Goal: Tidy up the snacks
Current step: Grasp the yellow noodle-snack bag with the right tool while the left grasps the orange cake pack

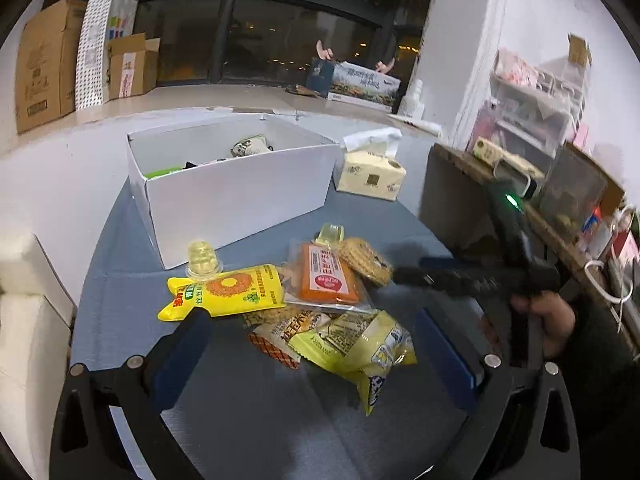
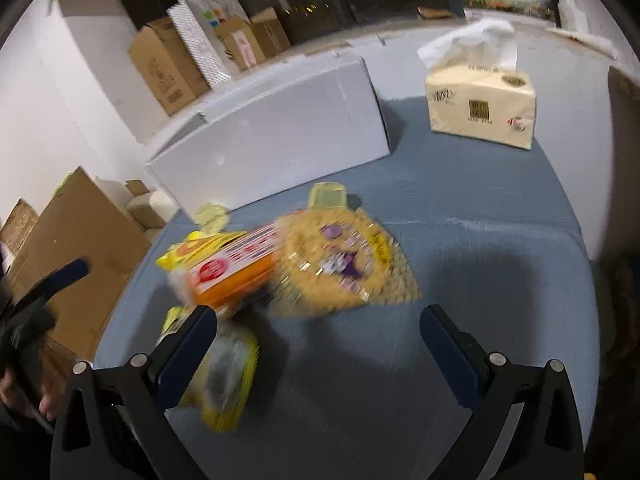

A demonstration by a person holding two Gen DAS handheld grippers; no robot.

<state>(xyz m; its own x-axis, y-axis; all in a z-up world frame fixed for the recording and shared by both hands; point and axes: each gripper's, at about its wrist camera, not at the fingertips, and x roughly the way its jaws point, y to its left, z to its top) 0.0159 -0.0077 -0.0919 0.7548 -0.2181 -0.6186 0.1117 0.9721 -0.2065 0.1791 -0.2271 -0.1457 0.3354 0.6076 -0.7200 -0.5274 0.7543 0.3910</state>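
Both grippers wide – snack pile (image 1: 320, 304), white box (image 1: 240, 196)

Count on surface (image 1: 120, 240): one white box (image 1: 240, 192) at 12 o'clock; one tissue pack (image 1: 370, 176) at 1 o'clock; two jelly cups (image 1: 204, 260) (image 1: 331, 234); one orange packet (image 1: 328, 280); one round cracker pack (image 1: 366, 262); two tools, left tool (image 1: 320, 344), right tool (image 2: 320, 340).
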